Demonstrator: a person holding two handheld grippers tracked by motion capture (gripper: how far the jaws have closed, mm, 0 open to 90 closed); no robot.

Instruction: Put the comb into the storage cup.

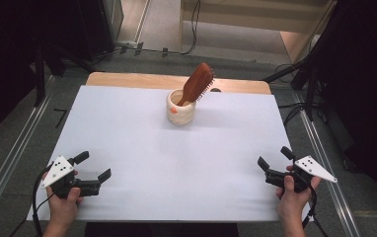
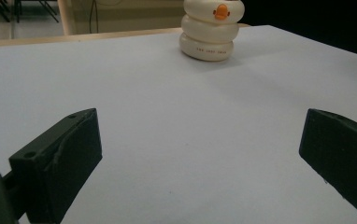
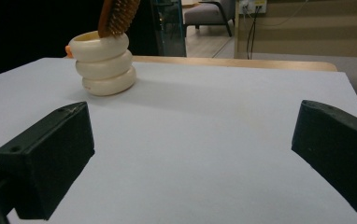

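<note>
A cream ringed cup (image 1: pixel 180 107) with a small orange duck bill stands at the back middle of the white table (image 1: pixel 127 133). A brown wooden hairbrush (image 1: pixel 198 83) leans in it, head up, tilted right. The cup (image 2: pixel 211 31) lies far ahead in the left gripper view, and the cup (image 3: pixel 103 63) with the brush's bristled head (image 3: pixel 118 16) sits far left in the right gripper view. My left gripper (image 1: pixel 94 166) rests open near the front left edge. Held open at the front right, my right gripper (image 1: pixel 274 157) has nothing between its jaws.
The table's wooden top (image 1: pixel 127 79) shows along the back edge. Dark stands and cables (image 1: pixel 295 74) flank the table on the floor. A wide bare stretch of white surface lies between both grippers and the cup.
</note>
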